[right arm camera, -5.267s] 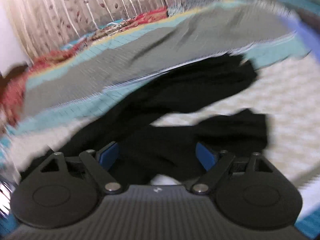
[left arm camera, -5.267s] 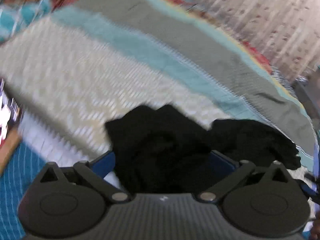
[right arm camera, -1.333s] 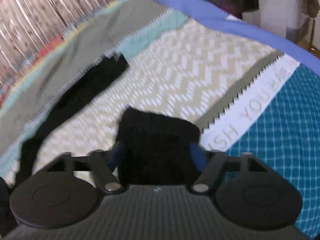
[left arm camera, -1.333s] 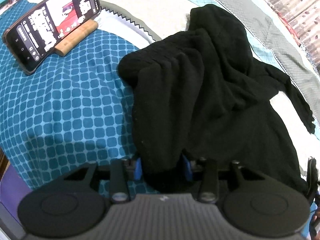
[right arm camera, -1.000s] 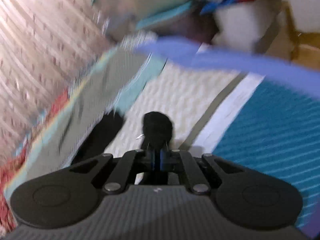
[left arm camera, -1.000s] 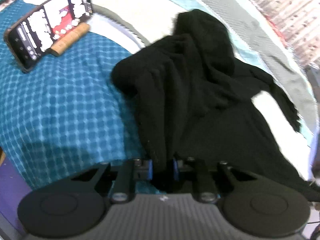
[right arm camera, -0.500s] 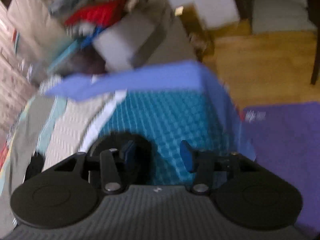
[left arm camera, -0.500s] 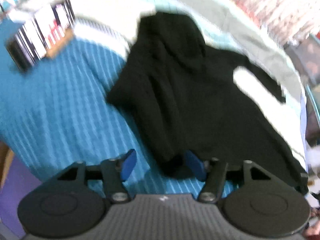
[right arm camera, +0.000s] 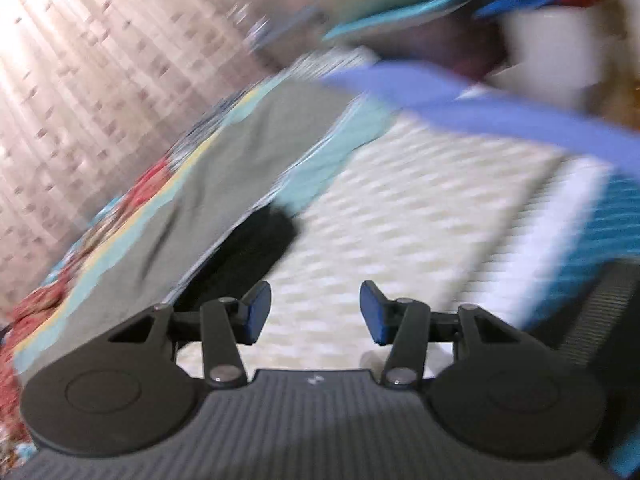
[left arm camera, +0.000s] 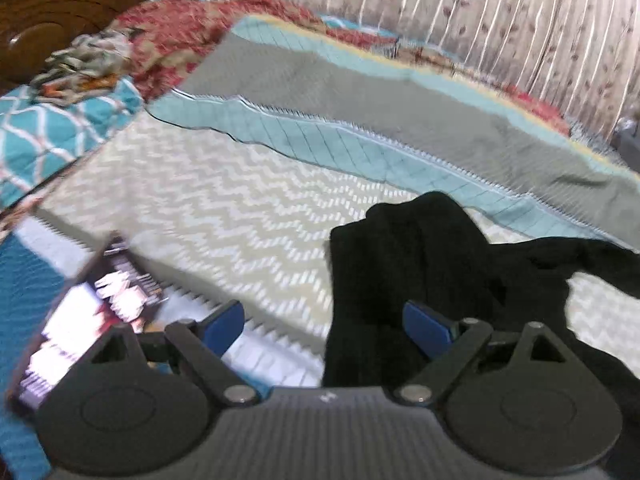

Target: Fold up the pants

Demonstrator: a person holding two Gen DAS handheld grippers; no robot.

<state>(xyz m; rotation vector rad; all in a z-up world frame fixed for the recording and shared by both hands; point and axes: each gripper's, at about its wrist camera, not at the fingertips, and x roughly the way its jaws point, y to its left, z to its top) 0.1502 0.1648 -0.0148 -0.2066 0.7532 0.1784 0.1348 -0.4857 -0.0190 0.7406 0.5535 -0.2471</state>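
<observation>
**Both grippers free of the pants on the bed**

Left wrist view: the left gripper [left arm camera: 324,326] has its jaws spread wide, having just been opening, and its blue pads [left arm camera: 224,322] press on nothing. The black pants [left arm camera: 420,264] lie heaped on the bed [left arm camera: 224,216]. Part of the heap shows in the gap between the jaws, nearer the right-hand pad, but the cloth rests on the bedspread and is not pinched. One dark strip of the pants stretches off toward the right edge of the picture. To the left, a phone [left arm camera: 88,332] with a lit screen lies tilted on the bedspread, close to the left-hand pad; it is blurred. Beyond are a grey and pale blue blanket [left arm camera: 380,96], a red patterned cover [left arm camera: 180,36], a striped curtain [left arm camera: 500,12] and a brown wooden headboard [left arm camera: 64,4].

Right wrist view: the picture is heavily blurred. The right gripper [right arm camera: 316,312] has its jaws apart, about half spread, with only the pale zigzag bedspread [right arm camera: 400,216] showing between them. A dark end of the pants [right arm camera: 248,256] lies ahead and to the left of the left-hand pad, at the edge of the grey blanket [right arm camera: 240,152], clear of the jaws. A curtain [right arm camera: 100,60] fills the upper left.
</observation>
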